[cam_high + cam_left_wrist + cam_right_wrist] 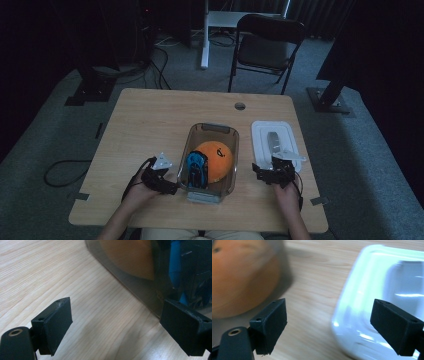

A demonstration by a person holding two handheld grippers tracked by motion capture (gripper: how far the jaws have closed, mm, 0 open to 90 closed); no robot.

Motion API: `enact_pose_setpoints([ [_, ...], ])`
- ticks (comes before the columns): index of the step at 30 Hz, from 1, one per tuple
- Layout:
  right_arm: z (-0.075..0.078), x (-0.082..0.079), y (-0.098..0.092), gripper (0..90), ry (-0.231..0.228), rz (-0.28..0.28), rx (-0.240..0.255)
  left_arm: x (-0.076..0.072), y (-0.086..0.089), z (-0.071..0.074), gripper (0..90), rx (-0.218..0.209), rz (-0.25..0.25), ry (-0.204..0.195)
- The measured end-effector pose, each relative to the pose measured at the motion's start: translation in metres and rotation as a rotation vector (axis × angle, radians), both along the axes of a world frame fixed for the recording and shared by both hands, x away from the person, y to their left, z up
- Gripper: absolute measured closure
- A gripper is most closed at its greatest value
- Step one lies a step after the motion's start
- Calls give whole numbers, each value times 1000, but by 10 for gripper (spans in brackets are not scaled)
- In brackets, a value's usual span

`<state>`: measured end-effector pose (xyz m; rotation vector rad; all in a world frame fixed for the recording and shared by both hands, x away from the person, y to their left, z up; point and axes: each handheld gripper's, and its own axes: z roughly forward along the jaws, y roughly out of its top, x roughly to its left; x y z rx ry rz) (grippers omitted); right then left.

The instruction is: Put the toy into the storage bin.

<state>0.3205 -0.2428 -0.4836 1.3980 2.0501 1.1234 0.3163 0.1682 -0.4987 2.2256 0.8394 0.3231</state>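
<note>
I had my left fingers spread wide and empty at the near-left wall of the clear plastic container in the middle of the light wooden bench. It held a round orange plush toy and a blue-and-black gadget. My right fingers, also spread and empty, hung over the near-left corner of the white plastic lid lying to its right. I judged this the approach: next, pinch the lid's rim and carry it over.

Each handheld gripper, left gripper and right gripper, has two black rectangular jaws with small screw holes, a brass-ringed bolt and a black trailing cable.
</note>
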Motion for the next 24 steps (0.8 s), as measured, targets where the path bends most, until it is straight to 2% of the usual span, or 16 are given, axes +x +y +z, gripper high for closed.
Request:
enact_pose_setpoints([
  [1, 1, 1, -5, 136, 0, -25, 2, -1, -2, 0, 116, -2, -1, 0],
  [3, 3, 4, -10, 135, 15, -83, -41, -3, -5, -2, 116, -6, -12, 0],
  [4, 3, 5, -13, 129, 28, -84, -56, -3, -7, -2, 116, -2, -18, 2],
  [5, 4, 6, -15, 120, 29, -76, -50, -4, -9, -3, 115, 2, -25, 0],
  [10, 6, 10, -20, 119, 15, -116, -55, -6, -19, -6, 115, 15, -43, 6],
  [16, 8, 19, -26, 122, 9, -141, -58, -8, -28, -9, 115, 4, -64, 1],
  [18, 8, 19, -28, 147, -2, -149, -65, -8, -32, -9, 115, 0, -69, 5],
  [24, 5, 23, -35, 148, 17, -168, -73, -8, -46, -12, 114, -16, -96, 19],
])
